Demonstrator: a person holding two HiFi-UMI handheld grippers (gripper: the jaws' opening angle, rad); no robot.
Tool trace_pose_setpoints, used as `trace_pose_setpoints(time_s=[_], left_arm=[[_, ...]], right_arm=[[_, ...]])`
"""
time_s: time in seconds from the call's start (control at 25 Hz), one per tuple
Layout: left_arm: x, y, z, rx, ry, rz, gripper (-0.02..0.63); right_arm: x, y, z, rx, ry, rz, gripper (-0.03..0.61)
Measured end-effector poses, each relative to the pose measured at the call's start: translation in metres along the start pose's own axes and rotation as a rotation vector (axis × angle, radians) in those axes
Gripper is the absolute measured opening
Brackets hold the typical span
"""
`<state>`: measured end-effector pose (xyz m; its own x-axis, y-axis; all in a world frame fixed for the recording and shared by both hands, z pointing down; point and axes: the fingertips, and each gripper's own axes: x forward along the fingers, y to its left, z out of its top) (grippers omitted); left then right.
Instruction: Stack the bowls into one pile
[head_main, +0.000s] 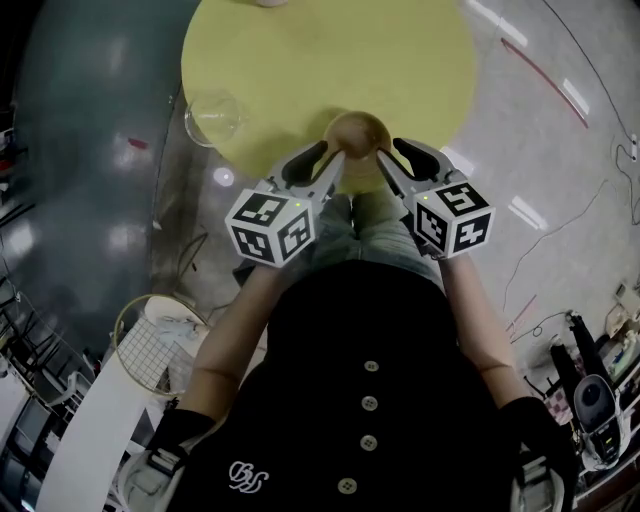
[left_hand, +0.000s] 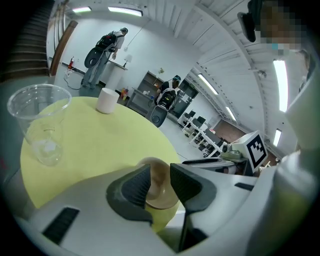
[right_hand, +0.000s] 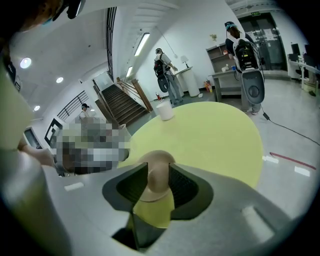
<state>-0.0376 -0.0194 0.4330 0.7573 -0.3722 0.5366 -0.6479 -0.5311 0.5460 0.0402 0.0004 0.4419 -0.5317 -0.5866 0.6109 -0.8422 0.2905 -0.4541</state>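
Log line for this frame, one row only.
left gripper: open, wooden bowl between jaws | right gripper: open, same bowl between jaws | bowl: on yellow table, near edge

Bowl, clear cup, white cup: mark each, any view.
bowl (head_main: 357, 133), head view, middle of its rounded surface.
clear cup (left_hand: 42, 125), left gripper view, side wall.
white cup (right_hand: 164, 111), right gripper view, side wall.

You have next to nothing to read here. The left cube (head_main: 272, 228) and the right cube (head_main: 455, 217) carry only black-and-white square markers, with no letters or numbers on them. The white curly emblem (head_main: 248, 476) on your black top looks like a monogram, but its letters can't be made out, and the green sign (right_hand: 255, 13) over the far doorway in the right gripper view is too small to read.
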Motion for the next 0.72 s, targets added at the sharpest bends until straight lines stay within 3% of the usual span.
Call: trace_pose_setpoints(time_s=[0.36, 0.6, 0.72], left_arm=[[0.004, -0.02, 0.052, 0.089, -0.087, -0.106, 0.123], [-0.005, -0.035, 0.083, 0.122, -0.18, -0.171, 0.075], [-0.01, -0.039, 0.1, 0.146, -0.215, -0.186, 0.058]], right_arm=[[-0.007, 0.006, 0.045, -0.059, -0.089, 0.01, 0.029], [-0.017, 0.014, 0.069, -0.088, -0.16, 0.024, 0.005], [-0.021, 0.024, 0.087, -0.101, -0.221, 0.073, 0.005]])
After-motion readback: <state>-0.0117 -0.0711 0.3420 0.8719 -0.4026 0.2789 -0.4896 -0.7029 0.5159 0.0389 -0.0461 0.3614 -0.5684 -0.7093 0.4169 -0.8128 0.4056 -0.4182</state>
